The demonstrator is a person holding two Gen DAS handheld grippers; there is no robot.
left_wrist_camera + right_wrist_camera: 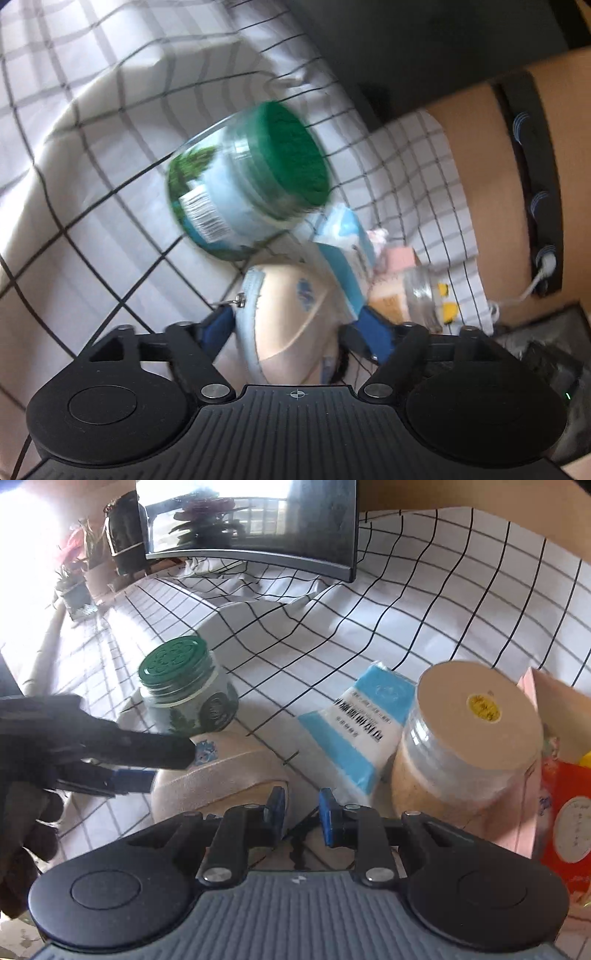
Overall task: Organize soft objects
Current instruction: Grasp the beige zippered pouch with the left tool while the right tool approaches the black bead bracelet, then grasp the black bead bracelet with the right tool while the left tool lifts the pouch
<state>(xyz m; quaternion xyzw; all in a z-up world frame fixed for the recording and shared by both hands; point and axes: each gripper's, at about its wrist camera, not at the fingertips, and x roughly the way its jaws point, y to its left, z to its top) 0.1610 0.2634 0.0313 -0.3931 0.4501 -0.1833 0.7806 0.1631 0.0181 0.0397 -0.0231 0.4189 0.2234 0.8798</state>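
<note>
The left gripper (295,325) jaws stand wide apart, straddling but not pressing the beige zip pouch with blue trim (284,321); the right gripper (303,812) jaws are narrowly parted, holding nothing. The pouch lies on the black-checked white cloth counter (406,609), a green-lidded plastic jar (247,181) at its 11 o'clock, a blue-and-white soft packet (354,734) at 2. A release looks just done; next comes choosing another soft item.

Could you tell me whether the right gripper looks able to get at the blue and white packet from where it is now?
Probably yes: the right gripper faces open cloth before the packet, with the jar beside it.
</note>
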